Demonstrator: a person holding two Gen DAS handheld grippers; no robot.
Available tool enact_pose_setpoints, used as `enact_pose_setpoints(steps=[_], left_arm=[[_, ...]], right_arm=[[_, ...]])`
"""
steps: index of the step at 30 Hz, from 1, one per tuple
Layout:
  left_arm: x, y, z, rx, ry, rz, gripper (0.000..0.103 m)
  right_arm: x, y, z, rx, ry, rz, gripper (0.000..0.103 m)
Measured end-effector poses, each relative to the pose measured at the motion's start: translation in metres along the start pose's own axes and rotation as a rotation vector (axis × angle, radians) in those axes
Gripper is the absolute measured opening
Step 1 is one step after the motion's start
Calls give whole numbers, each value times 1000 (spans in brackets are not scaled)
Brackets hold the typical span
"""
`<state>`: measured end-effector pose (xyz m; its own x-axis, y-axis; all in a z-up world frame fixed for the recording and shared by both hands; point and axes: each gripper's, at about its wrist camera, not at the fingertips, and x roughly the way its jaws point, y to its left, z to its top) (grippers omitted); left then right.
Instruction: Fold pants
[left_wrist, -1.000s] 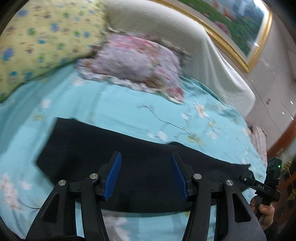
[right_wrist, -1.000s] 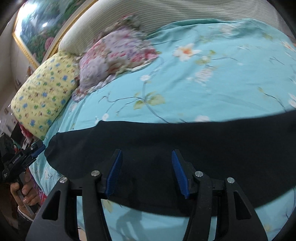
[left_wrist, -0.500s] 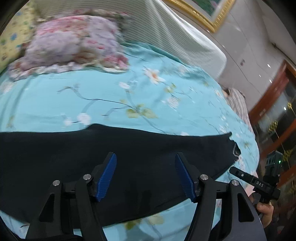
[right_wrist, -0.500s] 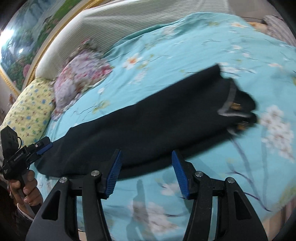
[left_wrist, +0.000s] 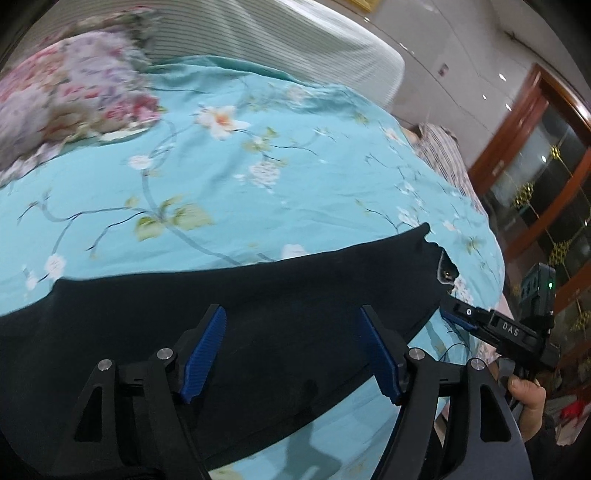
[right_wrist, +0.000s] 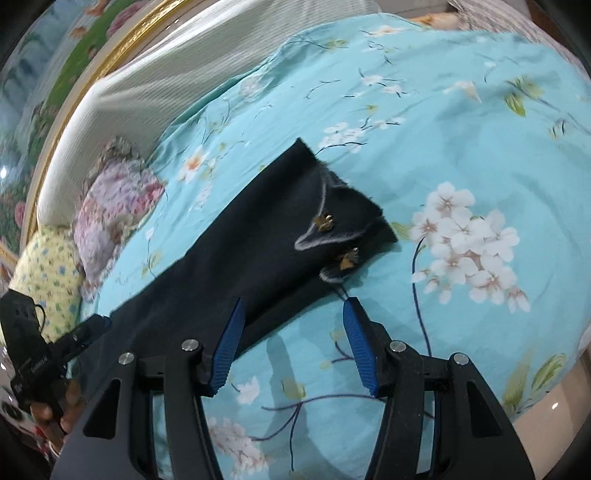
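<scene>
There, the black pants (right_wrist: 236, 236) lay stretched out flat as one long strip across the turquoise flowered bed sheet (right_wrist: 461, 122), the waistband end with its small brass fastenings (right_wrist: 325, 221) lying toward my right. My left tool (left_wrist: 291, 350) hung just above the middle of the dark cloth with its blue pads (left_wrist: 205, 350) spread wide and nothing between them. My right tool (right_wrist: 291, 343) was likewise spread and empty, poised over the near edge of the pants by the waistband; its left pad sat over the fabric and its right pad over bare sheet. From the left camera I could see the right tool (left_wrist: 476, 319) at the waistband corner, though whether it touched the cloth I could not tell. A pink floral pillow (right_wrist: 114, 199) and a yellow one (right_wrist: 48, 273) sat at the head of the bed, well apart from the pants.
</scene>
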<state>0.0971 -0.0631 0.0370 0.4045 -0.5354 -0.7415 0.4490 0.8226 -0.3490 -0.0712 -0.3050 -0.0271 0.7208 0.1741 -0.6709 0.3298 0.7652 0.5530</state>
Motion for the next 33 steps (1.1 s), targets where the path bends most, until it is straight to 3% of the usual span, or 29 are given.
enact_pose_setpoints(steps=[8, 10, 11, 12, 19, 24, 26, 27, 28, 29, 30, 33], left_arm=[[51, -49, 35, 150, 107, -40, 75], [63, -61, 43, 182, 133, -61, 75], [71, -69, 48, 200, 148, -77, 75], [79, -77, 53, 220, 164, -93, 75], [139, -127, 77, 345, 296, -171, 75], [188, -152, 83, 368, 411, -233, 75], [199, -160, 85, 380, 423, -250, 73], [200, -164, 87, 388, 418, -266, 70], [202, -168, 89, 398, 417, -296, 52], [203, -171, 89, 401, 428, -327, 27], [206, -173, 89, 405, 445, -354, 19], [201, -176, 87, 437, 416, -350, 12]], right_arm=[[11, -22, 19, 141, -53, 77, 53], [12, -25, 22, 149, -65, 70, 26], [14, -29, 22, 151, -65, 65, 16], [14, -34, 23, 156, -65, 70, 14], [3, -57, 28, 164, -102, 123, 12], [-1, -64, 28, 167, -109, 151, 12], [-1, -66, 26, 161, -111, 162, 12], [0, -66, 26, 163, -107, 164, 12], [1, -67, 26, 163, -104, 166, 12], [2, -67, 26, 161, -105, 171, 12], [2, -67, 26, 161, -107, 178, 12], [3, -67, 25, 158, -104, 183, 12]])
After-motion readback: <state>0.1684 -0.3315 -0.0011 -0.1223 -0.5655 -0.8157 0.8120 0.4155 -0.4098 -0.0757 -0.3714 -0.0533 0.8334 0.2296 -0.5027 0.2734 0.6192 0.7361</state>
